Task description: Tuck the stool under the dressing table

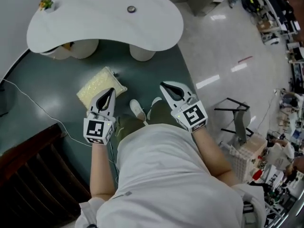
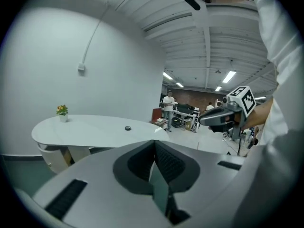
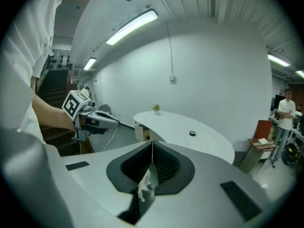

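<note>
On the dark green floor in front of us sits the stool, a square seat with a pale yellow, nubbly cushion. It is still out in the open, near the dressing table but clear of its edge, facing the gap between the table's two rounded white pedestals.

The table top is white and kidney-shaped. It carries a small potted plant at its left end and a small dark round object nearer the middle.

We hold the left gripper with its jaws pressed together and nothing between them. From the head view its tip overlaps the stool's near right corner, but we cannot tell whether it touches the cushion. We hold the right gripper well to the right of the stool, over the green floor. Its jaws are also closed and empty, with only a hairline seam showing between the ribbed pads.

Both grippers point toward the table and tilt slightly down, and our white shoe shows between them.

A thin white cable trails across the floor at left, beside a dark wooden staircase. On the pale floor to the right stands a black folding frame.
</note>
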The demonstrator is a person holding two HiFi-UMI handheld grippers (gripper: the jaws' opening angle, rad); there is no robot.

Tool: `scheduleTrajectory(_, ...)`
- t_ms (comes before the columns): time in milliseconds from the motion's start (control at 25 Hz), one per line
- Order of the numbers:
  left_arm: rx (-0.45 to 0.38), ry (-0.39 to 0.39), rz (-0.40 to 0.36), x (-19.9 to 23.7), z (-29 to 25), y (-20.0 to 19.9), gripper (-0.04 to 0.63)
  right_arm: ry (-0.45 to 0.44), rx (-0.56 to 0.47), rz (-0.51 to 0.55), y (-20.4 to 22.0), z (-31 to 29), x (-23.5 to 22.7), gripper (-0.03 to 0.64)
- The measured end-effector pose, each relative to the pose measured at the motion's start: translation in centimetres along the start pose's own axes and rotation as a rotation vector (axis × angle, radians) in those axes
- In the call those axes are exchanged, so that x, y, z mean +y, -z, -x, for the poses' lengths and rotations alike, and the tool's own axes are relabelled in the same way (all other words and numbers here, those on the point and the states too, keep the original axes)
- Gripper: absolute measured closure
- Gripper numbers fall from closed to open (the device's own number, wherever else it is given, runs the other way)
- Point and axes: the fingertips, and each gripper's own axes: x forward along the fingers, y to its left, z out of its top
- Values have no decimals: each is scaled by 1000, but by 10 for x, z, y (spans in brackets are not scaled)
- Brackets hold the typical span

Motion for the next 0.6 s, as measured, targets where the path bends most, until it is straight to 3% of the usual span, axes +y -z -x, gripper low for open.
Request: scheduleTrajectory(600,109,-471,199,97,56,42,591,-428,107,118,-1,-147,7,594)
